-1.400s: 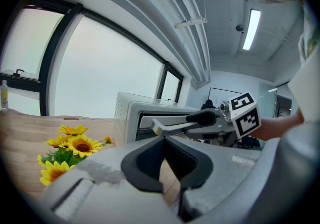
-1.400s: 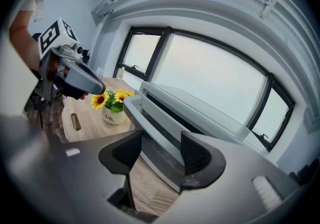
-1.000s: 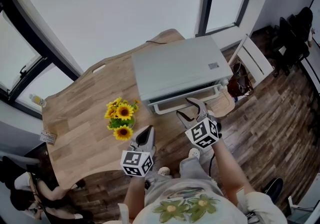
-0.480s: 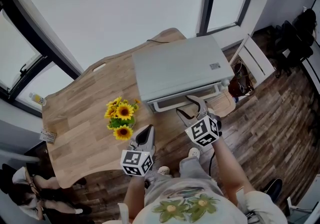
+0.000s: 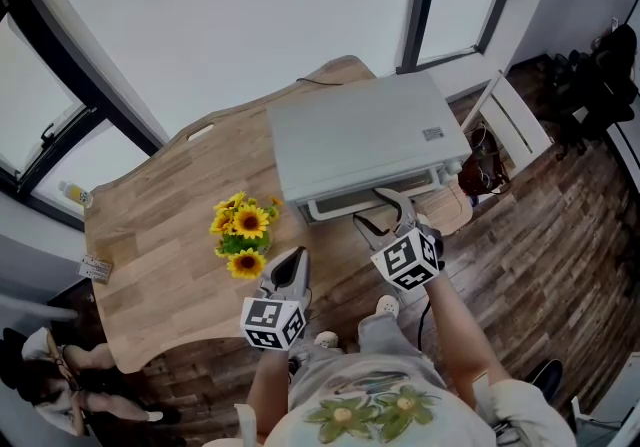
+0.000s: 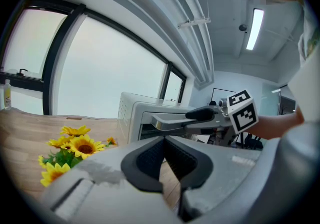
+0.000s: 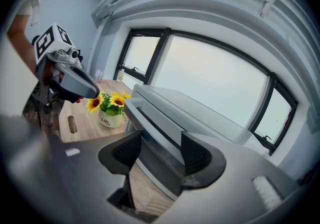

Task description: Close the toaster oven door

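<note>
A silver toaster oven (image 5: 365,140) stands on the wooden table (image 5: 160,235), front towards me. Its door (image 5: 372,198) is tilted up, nearly against the front, with only a narrow gap left. My right gripper (image 5: 383,212) is open just in front of the door, fingers reaching under its handle edge. In the right gripper view the door (image 7: 156,124) runs across behind the spread pads (image 7: 197,155), which do not clamp it. My left gripper (image 5: 290,270) hangs shut at the table's near edge, beside the sunflowers (image 5: 240,235), holding nothing.
A white chair (image 5: 510,120) and a dark bag (image 5: 480,170) stand right of the table on the wood floor. The sunflower pot (image 7: 111,118) sits left of the oven. A bottle (image 5: 72,197) rests on the window sill. A person (image 5: 60,385) is at lower left.
The oven door has swung up from partly open to nearly against the front. My right gripper followed it a little toward the oven. The left gripper stayed put.
</note>
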A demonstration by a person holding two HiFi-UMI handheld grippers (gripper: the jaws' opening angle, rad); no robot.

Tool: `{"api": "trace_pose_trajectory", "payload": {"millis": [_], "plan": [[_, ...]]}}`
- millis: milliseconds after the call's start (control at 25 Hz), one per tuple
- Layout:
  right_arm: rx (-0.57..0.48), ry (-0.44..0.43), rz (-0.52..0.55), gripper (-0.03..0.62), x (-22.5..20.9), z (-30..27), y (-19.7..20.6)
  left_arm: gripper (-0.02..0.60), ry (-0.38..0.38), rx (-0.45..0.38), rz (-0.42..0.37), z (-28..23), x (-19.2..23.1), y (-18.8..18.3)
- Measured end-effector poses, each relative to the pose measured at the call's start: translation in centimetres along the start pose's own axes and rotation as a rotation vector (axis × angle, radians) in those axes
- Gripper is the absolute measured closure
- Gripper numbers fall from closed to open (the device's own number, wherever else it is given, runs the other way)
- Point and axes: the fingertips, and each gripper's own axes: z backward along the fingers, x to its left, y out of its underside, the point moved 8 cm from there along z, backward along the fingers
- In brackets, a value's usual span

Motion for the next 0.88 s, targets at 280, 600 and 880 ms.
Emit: {"api": "trace_pose_trajectory", "payload": {"millis": [280, 600, 880], "plan": [[0.004, -0.004, 0.000, 0.344, 0.0, 0.0, -0.1, 0.578, 0.006, -0.007, 0.004, 0.0, -0.1, 0.0], [-0.093, 0.017, -0.045, 0.352, 0.2, 1.0, -0.8, 0.578, 0.011, -0.027, 0.009, 0.0, -0.2, -0.4], [-0.142, 0.066, -0.122, 0.488, 2.0, 2.8, -0.4, 0.578, 0.022, -0.051, 0.012, 0.4, -0.2, -0.9]]}}
